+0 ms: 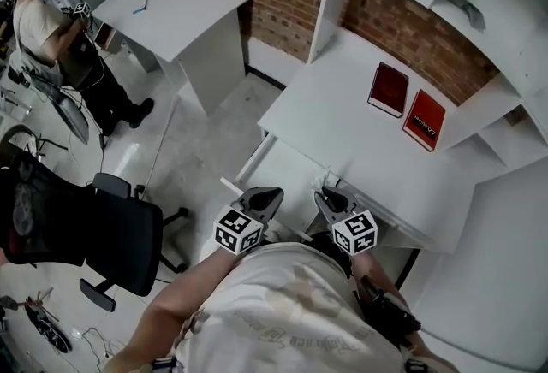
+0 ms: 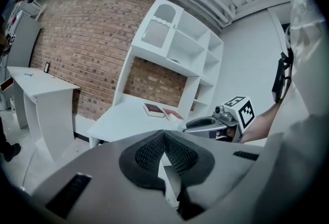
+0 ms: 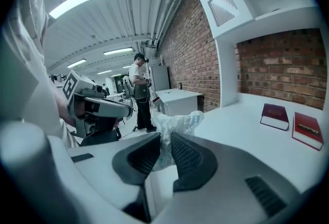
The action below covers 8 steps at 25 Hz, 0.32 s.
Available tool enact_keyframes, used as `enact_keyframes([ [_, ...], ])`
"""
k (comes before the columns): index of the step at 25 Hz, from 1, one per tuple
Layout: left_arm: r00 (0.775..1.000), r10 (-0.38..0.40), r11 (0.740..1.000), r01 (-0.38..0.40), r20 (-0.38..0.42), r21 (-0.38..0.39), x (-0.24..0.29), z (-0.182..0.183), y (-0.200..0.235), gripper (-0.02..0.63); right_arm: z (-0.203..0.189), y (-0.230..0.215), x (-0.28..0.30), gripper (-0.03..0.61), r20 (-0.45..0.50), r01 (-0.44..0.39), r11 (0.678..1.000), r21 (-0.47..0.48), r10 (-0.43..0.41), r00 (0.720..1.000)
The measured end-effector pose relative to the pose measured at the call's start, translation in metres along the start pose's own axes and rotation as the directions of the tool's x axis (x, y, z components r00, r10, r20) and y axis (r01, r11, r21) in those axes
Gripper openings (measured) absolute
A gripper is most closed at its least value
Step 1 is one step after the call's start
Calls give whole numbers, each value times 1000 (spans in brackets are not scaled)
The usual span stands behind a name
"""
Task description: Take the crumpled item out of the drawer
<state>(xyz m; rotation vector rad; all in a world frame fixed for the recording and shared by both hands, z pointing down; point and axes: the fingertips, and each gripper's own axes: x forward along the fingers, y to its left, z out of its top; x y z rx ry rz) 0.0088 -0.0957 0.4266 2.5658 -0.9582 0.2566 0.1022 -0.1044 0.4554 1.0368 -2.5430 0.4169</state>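
A crumpled white item sticks up between the pads of my right gripper, which is shut on it and holds it in the air before the white desk. In the head view the right gripper sits at the desk's front edge, over what looks like a pulled-out white drawer. My left gripper hangs beside it, a hand's width to the left. In the left gripper view its jaws meet at the tips with nothing between them.
Two red books lie at the back of the desk under a white shelf unit. A black office chair stands to the left. Farther off are a second white desk and a person.
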Motion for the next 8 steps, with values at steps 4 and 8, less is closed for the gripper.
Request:
enact_keyframes([
  [4, 1000, -17, 1000, 17, -4, -5, 1, -2, -3, 20, -4, 0, -7, 81, -11, 21, 1000, 11, -21, 1000],
  [8, 999, -38, 999, 38, -5, -16, 4, -5, -10, 20, -8, 1, -12, 81, -19, 38, 999, 19, -38, 999],
])
